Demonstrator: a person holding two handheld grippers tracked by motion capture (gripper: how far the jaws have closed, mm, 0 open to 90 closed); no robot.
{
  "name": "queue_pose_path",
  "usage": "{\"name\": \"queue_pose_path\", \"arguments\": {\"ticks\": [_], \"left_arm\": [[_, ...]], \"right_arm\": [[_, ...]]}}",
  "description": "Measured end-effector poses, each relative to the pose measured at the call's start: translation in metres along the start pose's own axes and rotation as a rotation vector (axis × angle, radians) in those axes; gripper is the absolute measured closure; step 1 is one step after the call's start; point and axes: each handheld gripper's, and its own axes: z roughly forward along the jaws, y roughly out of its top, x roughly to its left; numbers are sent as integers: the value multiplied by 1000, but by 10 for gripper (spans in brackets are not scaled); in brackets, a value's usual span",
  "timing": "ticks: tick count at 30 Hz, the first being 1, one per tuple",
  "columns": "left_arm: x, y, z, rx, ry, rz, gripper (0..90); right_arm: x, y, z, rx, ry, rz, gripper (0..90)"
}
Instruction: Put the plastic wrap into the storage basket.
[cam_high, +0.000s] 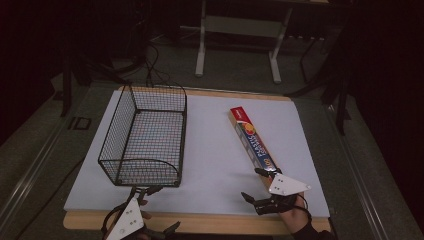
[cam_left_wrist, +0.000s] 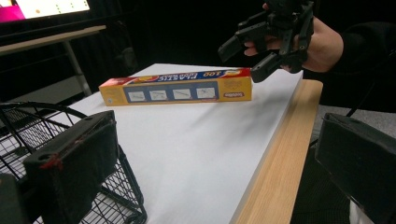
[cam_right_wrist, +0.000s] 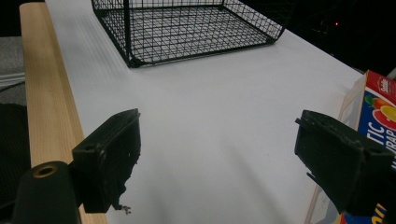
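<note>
A long yellow-and-blue box of plastic wrap (cam_high: 252, 142) lies flat on the right half of the white board. My right gripper (cam_high: 254, 185) stands open at the box's near end, one jaw close beside that end, with nothing between the jaws. In the right gripper view the box (cam_right_wrist: 379, 105) is at the right edge, just outside the right jaw of this gripper (cam_right_wrist: 219, 140). My left gripper (cam_high: 157, 210) is open at the near table edge, just in front of the black wire basket (cam_high: 145, 135). The left gripper view shows the box (cam_left_wrist: 177, 88) side-on and the right gripper (cam_left_wrist: 245, 60) above its end.
The white board (cam_high: 210, 150) rests on a wooden table top whose bare edge (cam_high: 210, 222) runs along the near side. The wire basket (cam_right_wrist: 187, 28) has nothing in it. Beyond the table stand a metal frame (cam_high: 237, 40) and loose cables on the floor.
</note>
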Motion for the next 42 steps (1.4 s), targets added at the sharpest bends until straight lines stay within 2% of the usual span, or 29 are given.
{"name": "queue_pose_path", "arguments": {"ticks": [6,10,13,16,17,22,26,32,37,42], "left_arm": [[0,0,0,-1,-3,2,1],[0,0,1,3,-3,1,1],[0,0,1,3,-4,1,1],[0,0,1,-1,-2,0,1],[0,0,1,-1,-2,-1,1],[-1,1,1,0,-5,2,1],[-1,1,1,-1,-6,4,1],[-2,0,1,-2,-4,5,1],[-1,1,1,-7,-5,0,1],[-2,0,1,2,-11,3,1]], "right_arm": [[1,1,-1,-9,4,-5,150],[3,4,-3,-4,7,-18,198],[4,7,-4,-4,36,10,164],[6,12,-6,11,16,14,133],[7,14,-6,10,23,19,128],[9,23,-9,12,6,-4,124],[8,31,-12,6,16,6,119],[1,45,-11,12,-12,-1,120],[-4,62,-10,-27,-30,0,121],[-12,73,-11,-56,-68,0,118]]}}
